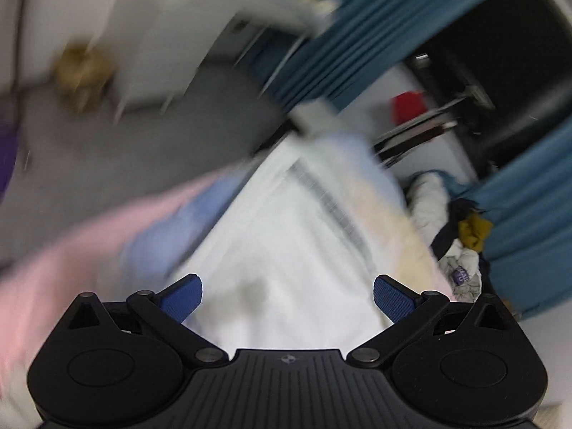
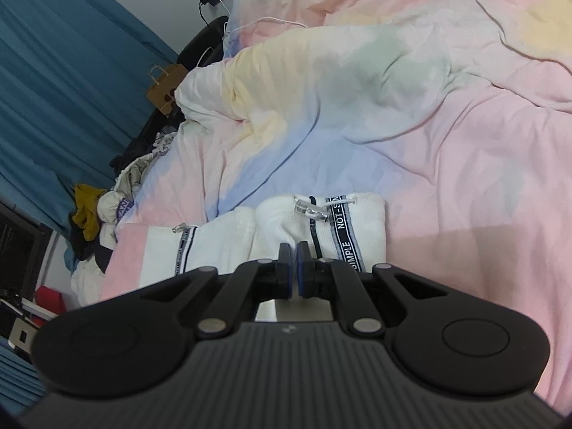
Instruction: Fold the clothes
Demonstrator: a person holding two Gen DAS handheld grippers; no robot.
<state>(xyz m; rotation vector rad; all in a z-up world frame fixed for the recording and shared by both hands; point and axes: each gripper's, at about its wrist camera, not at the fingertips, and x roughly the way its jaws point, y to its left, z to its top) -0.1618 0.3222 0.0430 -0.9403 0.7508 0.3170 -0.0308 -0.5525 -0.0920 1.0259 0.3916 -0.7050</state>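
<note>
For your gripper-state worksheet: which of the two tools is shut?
The right tool: its blue pads meet over the white garment. The left tool is spread wide.

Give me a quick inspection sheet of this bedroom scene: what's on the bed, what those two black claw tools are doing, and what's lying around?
Surface: pastel bedspread, rumpled, covering the bed.
Job's things: white garment with a black lettered stripe, bunched on the bedspread.
Clutter: clothes heap beside the bed; brown paper bag behind it.
Grippers: right gripper, jaws closed on a fold of the white garment; left gripper, jaws wide apart over white cloth, holding nothing; that view is blurred.
Cables: white cable trailing from a wall plug onto the bed.
Surroundings: teal curtains; a red object, too blurred to identify.
</note>
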